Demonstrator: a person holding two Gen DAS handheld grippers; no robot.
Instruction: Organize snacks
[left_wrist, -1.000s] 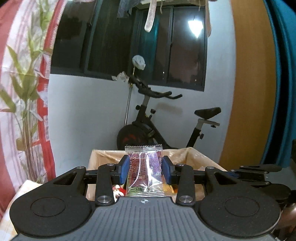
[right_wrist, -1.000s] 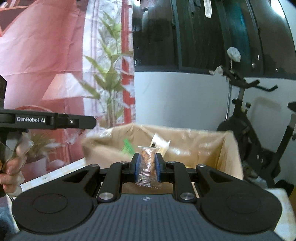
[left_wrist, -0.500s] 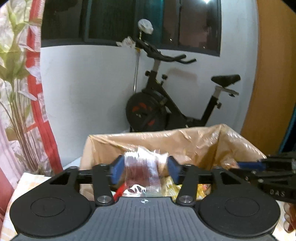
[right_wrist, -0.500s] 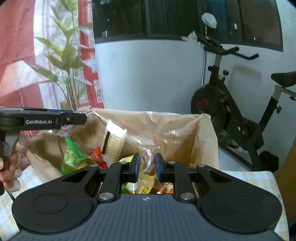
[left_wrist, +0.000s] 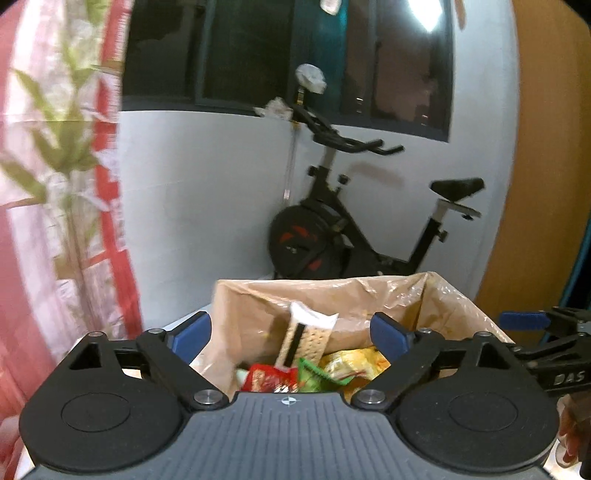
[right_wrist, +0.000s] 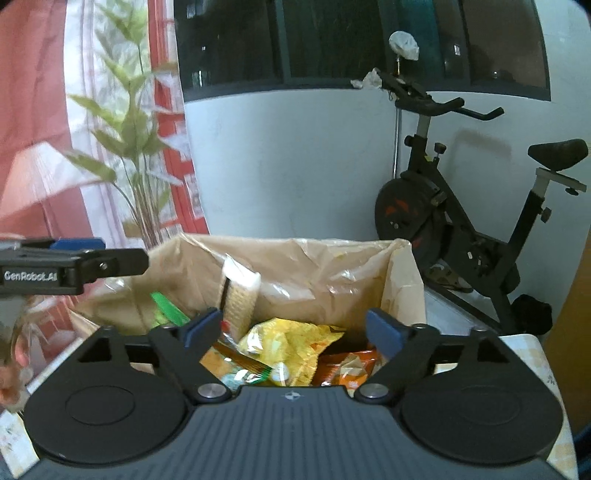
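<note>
We find the left gripper (left_wrist: 291, 334) and the right gripper (right_wrist: 293, 326) poised over the plastic-lined brown cardboard box (right_wrist: 404, 280), their jaws having just been opening, nothing between them. The assorted foil snack packets (right_wrist: 291, 341) lie piled inside that box.

A room in a home, exercise bike (left_wrist: 354, 229) parked against a white wall, dark night window (right_wrist: 332, 40) above it, red and white curtain with a leaf print (right_wrist: 122, 122), wooden door (left_wrist: 535, 184), box of snack packets (right_wrist: 295, 273) in front
</note>
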